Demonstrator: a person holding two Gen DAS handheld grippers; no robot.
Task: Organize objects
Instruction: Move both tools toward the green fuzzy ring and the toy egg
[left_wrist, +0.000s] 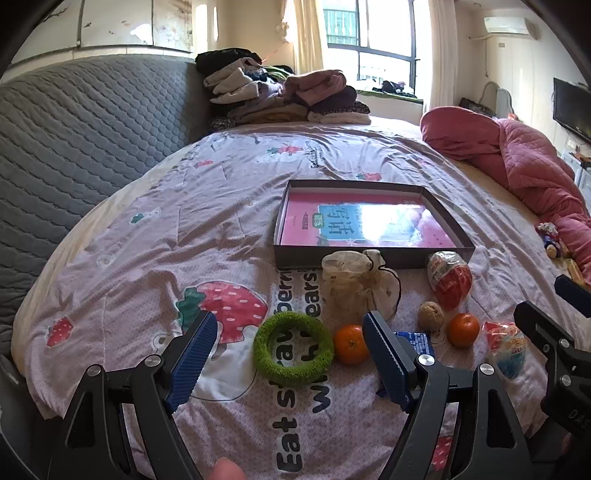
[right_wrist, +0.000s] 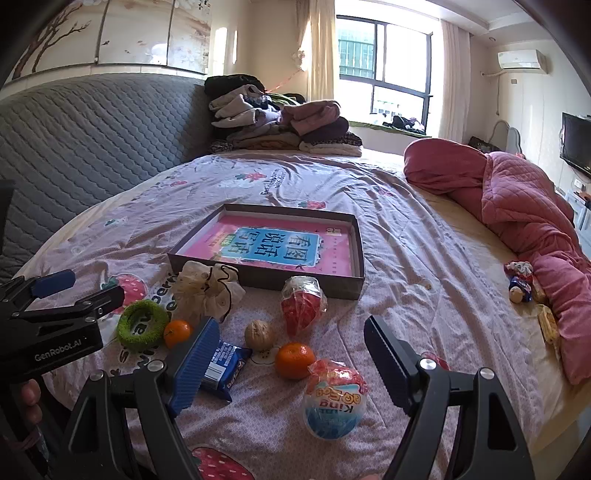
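Between the green ring (left_wrist: 293, 344) and shallow box (left_wrist: 373, 225) sits a cream pouch (left_wrist: 356, 284).

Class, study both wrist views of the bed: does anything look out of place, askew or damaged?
Nothing looks damaged or spilled. The small items, such as the green ring, two tangerines and walnut, lie loose on the bedspread in front of the shallow box, which holds only a pink book.

Two tangerines (right_wrist: 294, 360), two egg toys (right_wrist: 303, 305), one walnut (right_wrist: 259, 335)
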